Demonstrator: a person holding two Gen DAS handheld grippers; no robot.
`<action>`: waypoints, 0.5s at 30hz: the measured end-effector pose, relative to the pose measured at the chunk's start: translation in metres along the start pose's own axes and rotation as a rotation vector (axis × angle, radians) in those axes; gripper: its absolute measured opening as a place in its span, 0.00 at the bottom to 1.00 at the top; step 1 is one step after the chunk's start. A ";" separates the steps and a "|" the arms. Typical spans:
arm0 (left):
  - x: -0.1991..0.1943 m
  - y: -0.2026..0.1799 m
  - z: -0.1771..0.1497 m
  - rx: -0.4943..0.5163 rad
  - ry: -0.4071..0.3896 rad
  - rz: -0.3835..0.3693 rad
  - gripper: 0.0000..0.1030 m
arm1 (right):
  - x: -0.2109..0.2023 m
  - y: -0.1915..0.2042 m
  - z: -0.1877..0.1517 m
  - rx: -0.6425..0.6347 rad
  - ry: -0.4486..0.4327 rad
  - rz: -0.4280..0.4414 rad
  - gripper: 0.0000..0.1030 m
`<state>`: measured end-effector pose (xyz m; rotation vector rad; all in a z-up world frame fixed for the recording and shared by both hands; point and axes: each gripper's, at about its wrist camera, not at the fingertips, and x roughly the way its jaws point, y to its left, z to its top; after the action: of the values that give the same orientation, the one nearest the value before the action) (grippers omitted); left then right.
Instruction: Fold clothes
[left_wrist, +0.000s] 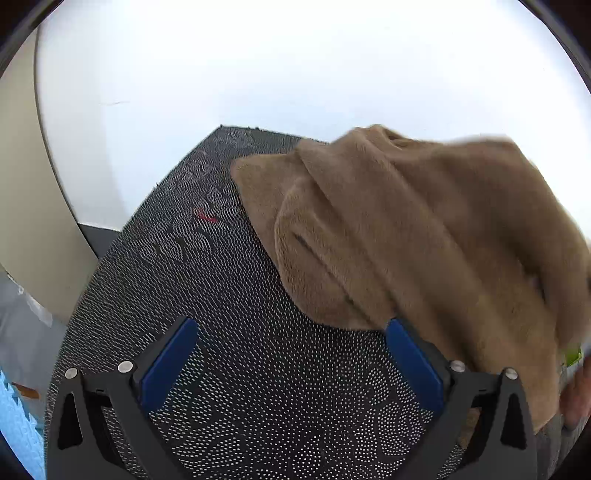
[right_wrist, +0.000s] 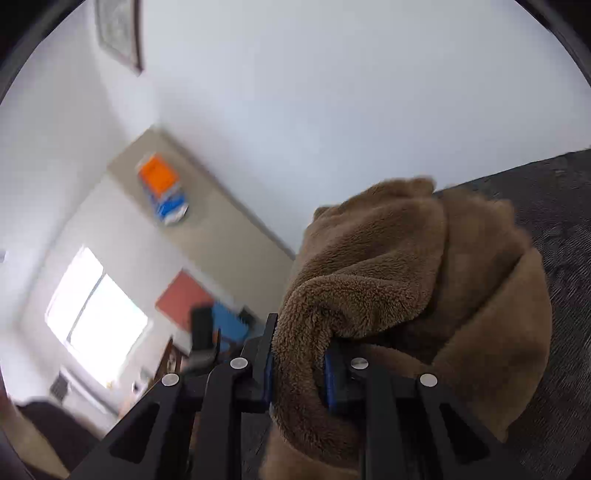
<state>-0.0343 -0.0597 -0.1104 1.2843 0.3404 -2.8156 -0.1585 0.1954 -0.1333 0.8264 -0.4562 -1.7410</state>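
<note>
A brown fleece garment (left_wrist: 424, 236) lies bunched on the dark dotted table cover (left_wrist: 229, 280), its right part lifted off the surface. My left gripper (left_wrist: 291, 354) stands open low over the cover, with nothing between its blue pads; the right pad (left_wrist: 413, 365) sits against the garment's near edge. In the right wrist view the same fleece garment (right_wrist: 406, 266) rises in a thick fold, and my right gripper (right_wrist: 299, 369) is shut on a bunch of that fleece pinched between its blue pads. The rest of the fabric hangs below and right of the fingers.
A white wall (left_wrist: 295, 66) stands behind the table's far edge. Blue foam mat (left_wrist: 18, 424) lies on the floor at the left. The right wrist view is tilted and shows a bright window (right_wrist: 96, 314), a framed picture (right_wrist: 118, 33) and an orange and blue box (right_wrist: 162, 188). A person's hand (left_wrist: 576, 395) shows at the right edge.
</note>
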 end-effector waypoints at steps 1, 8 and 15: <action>-0.005 0.002 0.002 -0.001 -0.010 -0.004 1.00 | 0.003 0.013 -0.013 -0.023 0.039 0.007 0.21; -0.052 0.018 0.030 -0.006 -0.153 -0.093 1.00 | 0.011 0.064 -0.092 -0.126 0.205 -0.019 0.21; -0.080 -0.011 0.059 0.414 -0.372 -0.043 1.00 | 0.001 0.046 -0.105 -0.092 0.191 -0.077 0.21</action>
<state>-0.0270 -0.0662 -0.0107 0.7595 -0.2418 -3.1832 -0.0519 0.1899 -0.1743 0.9442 -0.2179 -1.7203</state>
